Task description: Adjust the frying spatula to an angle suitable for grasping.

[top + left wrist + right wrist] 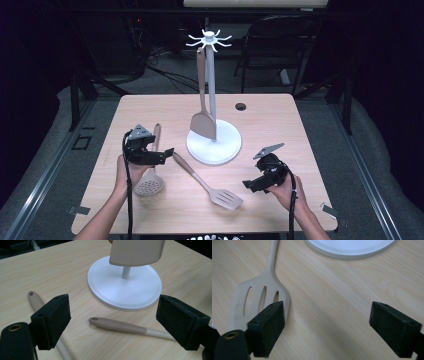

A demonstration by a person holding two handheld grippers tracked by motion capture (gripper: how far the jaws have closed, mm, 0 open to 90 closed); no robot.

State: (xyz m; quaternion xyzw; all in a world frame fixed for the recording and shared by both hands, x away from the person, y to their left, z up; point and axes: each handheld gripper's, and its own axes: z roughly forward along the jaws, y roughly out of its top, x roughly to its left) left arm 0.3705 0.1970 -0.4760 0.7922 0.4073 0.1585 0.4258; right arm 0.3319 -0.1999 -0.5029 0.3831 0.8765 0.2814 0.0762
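Note:
A white utensil stand (214, 145) with a hooked top stands mid-table, and a beige turner (203, 120) hangs from it. On the table lie a slotted spatula (226, 198) and a perforated skimmer (148, 185). My left gripper (167, 152) is open just above the spatula's handle end (117, 325), with the skimmer's handle (35, 300) behind its left jaw. My right gripper (248, 185) is open beside the spatula's slotted blade (259, 298), which lies by its left jaw; bare table lies between the pads.
The stand's round base (125, 287) sits just beyond my left gripper. A cable hole (240, 106) is in the table's far side. A dark chair (280, 45) stands behind the table, with the floor beyond.

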